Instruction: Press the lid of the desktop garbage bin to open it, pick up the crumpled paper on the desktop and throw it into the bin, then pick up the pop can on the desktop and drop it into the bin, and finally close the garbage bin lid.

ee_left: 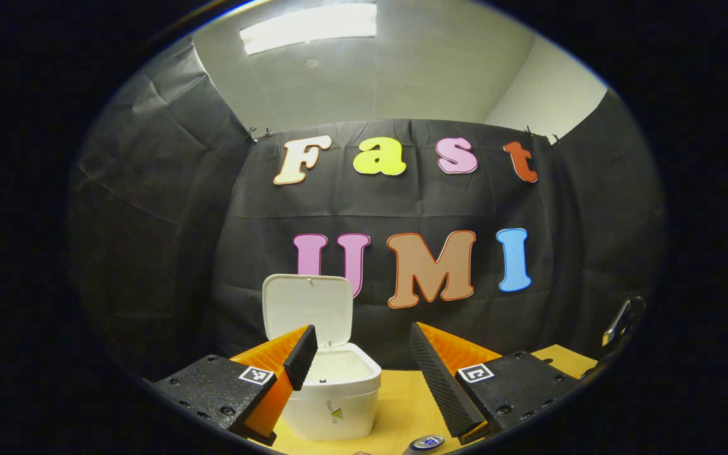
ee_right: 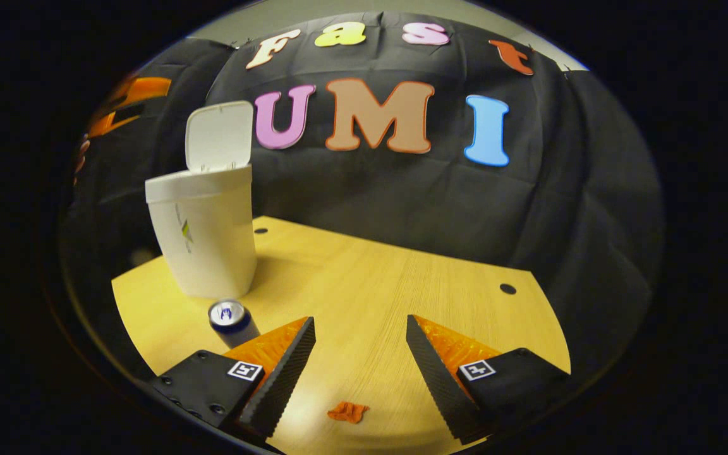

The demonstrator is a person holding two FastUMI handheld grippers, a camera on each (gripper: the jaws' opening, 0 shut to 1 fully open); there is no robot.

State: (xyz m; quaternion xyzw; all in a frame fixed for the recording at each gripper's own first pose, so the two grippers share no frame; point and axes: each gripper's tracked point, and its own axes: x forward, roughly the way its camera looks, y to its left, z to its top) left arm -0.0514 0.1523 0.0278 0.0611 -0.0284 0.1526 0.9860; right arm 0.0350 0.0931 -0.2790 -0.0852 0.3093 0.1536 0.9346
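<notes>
Yellow wooden tabletop [ee_right: 402,278] is lying under the black cloth wall [ee_right: 402,189], which is hanging behind its far edge. A ceiling light [ee_left: 308,26] is glowing above the cloth.

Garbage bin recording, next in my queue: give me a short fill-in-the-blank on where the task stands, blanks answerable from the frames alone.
1. The lid of the garbage bin stands ____.
2. The crumpled paper lies on the ____, between the right gripper's fingers in its view.
3. The pop can stands ____, near the bin's base.
4. Both the right and left gripper are ____.

Missing words: open; desktop; upright; open
</notes>
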